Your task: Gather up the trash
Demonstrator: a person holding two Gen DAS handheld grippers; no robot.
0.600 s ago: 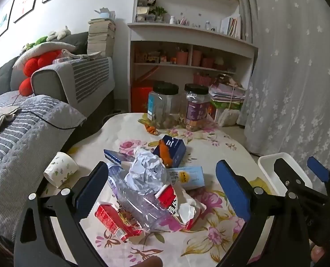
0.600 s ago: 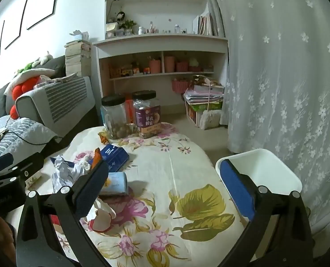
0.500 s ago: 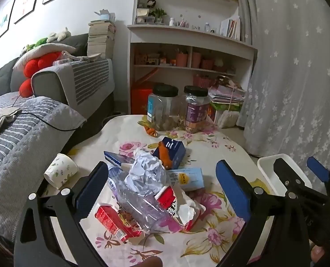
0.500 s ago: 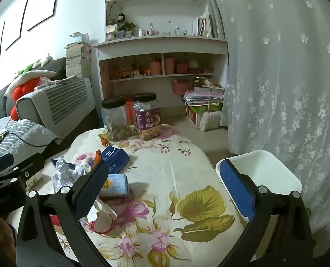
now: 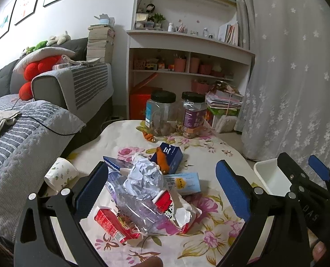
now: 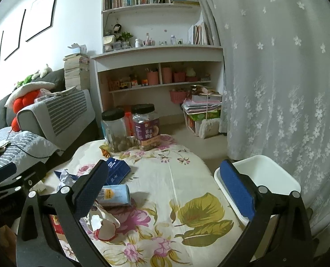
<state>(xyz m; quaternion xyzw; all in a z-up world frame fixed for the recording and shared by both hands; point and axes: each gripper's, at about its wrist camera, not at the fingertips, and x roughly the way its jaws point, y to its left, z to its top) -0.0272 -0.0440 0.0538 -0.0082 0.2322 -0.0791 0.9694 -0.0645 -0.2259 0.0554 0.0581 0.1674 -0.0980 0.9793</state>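
Left tool (image 5: 161, 190): jaws wide, empty, above trash pile (image 5: 151, 191) near-left on tabletop (image 5: 209, 240).
Right tool (image 6: 162, 191): wide, empty.
Step, judged: drop over paper wad (image 5: 143, 179), topmost; pinch, lift clear of bottle (image 5: 138, 209).
Bin (image 6: 260, 178): right edge.
Obstacles: cartons (image 5: 182, 183) crowd wad; jars (image 5: 160, 113) far; cup (image 5: 60, 174) left.

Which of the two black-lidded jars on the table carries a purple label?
The right-hand jar, as the left wrist view shows it: a purple label wraps its body. The other jar is mostly clear, with a blue label on one side.
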